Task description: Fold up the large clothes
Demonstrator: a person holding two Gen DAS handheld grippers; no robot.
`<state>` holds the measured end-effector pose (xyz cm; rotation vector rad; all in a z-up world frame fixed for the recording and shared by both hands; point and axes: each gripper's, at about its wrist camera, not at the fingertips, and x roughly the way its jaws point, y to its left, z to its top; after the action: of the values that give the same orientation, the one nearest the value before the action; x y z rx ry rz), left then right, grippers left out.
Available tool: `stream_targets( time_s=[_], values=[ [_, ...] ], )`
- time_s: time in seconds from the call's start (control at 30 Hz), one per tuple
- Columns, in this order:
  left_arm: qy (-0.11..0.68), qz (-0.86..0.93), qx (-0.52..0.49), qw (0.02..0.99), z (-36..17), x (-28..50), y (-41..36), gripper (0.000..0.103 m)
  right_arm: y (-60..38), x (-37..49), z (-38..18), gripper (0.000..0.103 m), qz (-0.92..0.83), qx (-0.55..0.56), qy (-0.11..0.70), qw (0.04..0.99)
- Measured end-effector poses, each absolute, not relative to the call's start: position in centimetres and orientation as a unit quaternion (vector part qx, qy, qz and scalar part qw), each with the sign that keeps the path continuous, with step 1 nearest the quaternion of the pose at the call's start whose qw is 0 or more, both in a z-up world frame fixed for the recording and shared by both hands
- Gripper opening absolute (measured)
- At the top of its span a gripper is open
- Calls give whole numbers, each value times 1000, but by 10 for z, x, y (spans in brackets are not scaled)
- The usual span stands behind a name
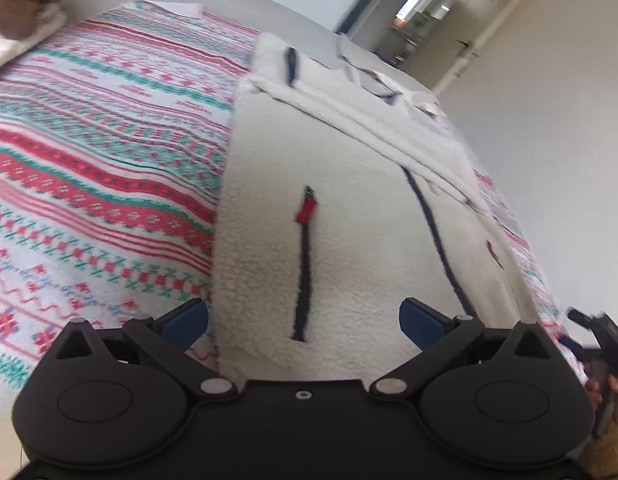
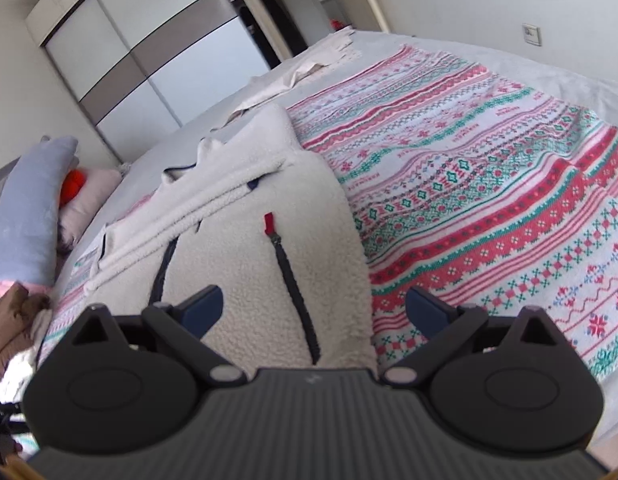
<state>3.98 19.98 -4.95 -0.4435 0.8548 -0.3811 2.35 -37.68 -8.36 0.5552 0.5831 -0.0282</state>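
A bedroom: a bed spread with a red, green and white patterned blanket (image 2: 489,184), a sliding-door wardrobe (image 2: 149,64) behind it, and pillows (image 2: 29,208) off to one side.

The left gripper (image 1: 303,320) has its blue-padded jaws spread wide and holds nothing. It hangs over the near hem of a cream fleece jacket (image 1: 349,208), its left pad just past the jacket's edge over the blanket and its right pad over the fleece. The right gripper (image 2: 314,308) is spread just as wide and also empty. It straddles the other near corner, its left pad over fleece and its right pad out over the blanket.

The jacket lies flat on the blanket, already narrowed, with a sleeve (image 2: 197,216) folded across its upper part. A dark pocket zip with a red pull (image 2: 268,222) and a dark seam line (image 1: 433,232) run lengthwise down it. Its long axis runs straight away from both grippers, collar end far and hem end near.

By my judgement neither gripper is much nearer: each sits above its own hem corner. The next fold probably means pinching both corners and carrying the hem away along that axis toward the collar. Whether either pad touches the cloth cannot be told.
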Motion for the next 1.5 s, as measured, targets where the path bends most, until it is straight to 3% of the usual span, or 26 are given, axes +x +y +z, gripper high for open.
stream_targets(
  time_s=[0.27,0.6,0.8,1.07,1.17,1.23,1.43,1.5],
  values=[
    [442,-192,-207,851,-55,53,197,103,-386,28,-109,97,23,319,329,888],
    [478,-214,-196,829,-64,49,202,102,-420,24,-146,82,67,461,338,818],
    [524,-252,-224,782,-68,49,206,101,-423,20,-152,74,84,484,338,803],
    [515,-261,-264,773,-73,49,202,100,-406,33,-149,60,113,474,371,790],
    [506,-256,-270,778,-71,47,197,88,-400,38,-145,48,115,457,378,797],
    [500,-251,-267,784,-69,45,197,73,-397,42,-145,43,120,449,390,795],
    [492,-237,-250,800,-64,45,189,42,-384,46,-132,25,119,398,403,815],
    [481,-234,-258,805,-61,43,188,35,-380,44,-125,18,124,385,392,826]
  ],
)
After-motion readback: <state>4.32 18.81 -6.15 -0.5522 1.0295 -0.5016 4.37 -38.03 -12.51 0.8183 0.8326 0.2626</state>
